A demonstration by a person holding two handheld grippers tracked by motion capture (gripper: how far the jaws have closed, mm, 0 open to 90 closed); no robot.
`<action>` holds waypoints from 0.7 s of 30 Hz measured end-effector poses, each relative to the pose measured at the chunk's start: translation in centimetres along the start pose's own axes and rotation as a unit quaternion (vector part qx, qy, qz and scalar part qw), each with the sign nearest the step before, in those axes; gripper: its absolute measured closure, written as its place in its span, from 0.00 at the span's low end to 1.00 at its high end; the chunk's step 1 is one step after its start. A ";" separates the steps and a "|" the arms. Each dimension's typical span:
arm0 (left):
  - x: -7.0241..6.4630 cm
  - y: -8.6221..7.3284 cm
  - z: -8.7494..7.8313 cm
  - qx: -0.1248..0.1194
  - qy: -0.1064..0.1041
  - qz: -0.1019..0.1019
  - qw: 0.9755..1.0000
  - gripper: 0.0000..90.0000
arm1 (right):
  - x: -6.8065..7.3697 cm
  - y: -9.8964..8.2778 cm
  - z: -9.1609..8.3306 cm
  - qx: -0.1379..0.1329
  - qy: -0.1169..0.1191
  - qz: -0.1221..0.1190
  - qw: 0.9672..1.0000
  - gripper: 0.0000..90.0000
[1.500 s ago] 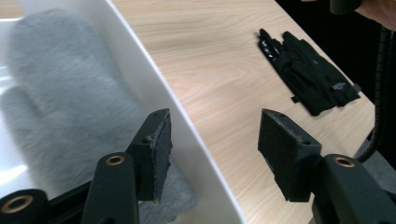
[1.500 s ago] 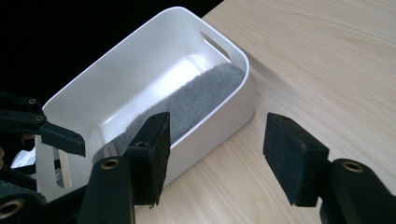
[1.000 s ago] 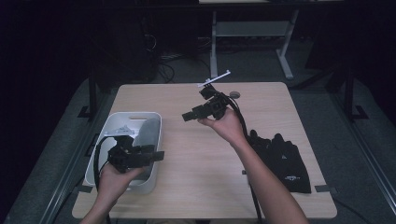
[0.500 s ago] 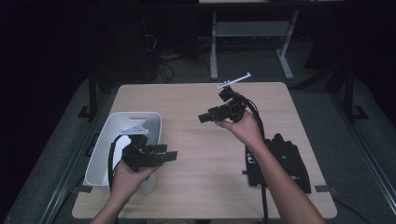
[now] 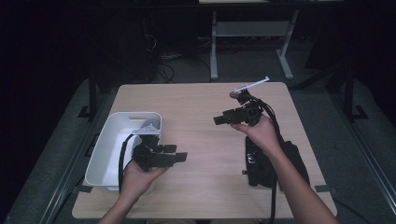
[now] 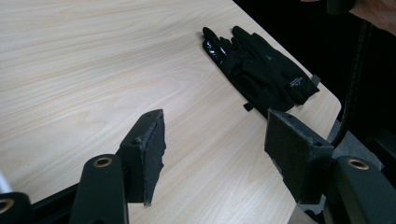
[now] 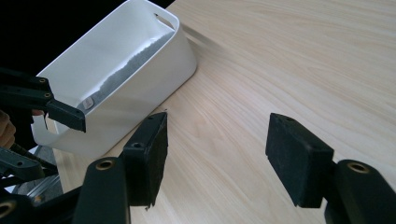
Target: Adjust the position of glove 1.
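My worktop is pale wood, standing in a dark room with a table frame and cables on the floor beyond its far edge. My left claw hangs open and empty just right of the white bin at the near left. My right claw is open too, holding nothing, above the bare middle. The black gloves lie by the near right edge, under my right forearm.
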State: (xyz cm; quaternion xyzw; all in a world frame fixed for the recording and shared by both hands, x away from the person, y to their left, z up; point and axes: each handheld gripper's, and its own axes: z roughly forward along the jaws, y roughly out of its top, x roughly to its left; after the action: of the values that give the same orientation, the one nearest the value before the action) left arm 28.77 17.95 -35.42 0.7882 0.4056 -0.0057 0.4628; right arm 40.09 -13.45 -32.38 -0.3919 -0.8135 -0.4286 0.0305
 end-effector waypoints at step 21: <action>-1.7 0.1 2.3 0.009 -0.012 0.014 1.000 0.41 | -2.6 -4.6 -2.9 -0.007 -0.018 0.025 1.000 0.43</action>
State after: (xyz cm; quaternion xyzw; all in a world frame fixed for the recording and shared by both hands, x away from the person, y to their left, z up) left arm 28.54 15.10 -35.99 0.7976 0.3891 -0.0121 0.4608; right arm 37.99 -18.62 -34.62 -0.4199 -0.8009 -0.4264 0.0237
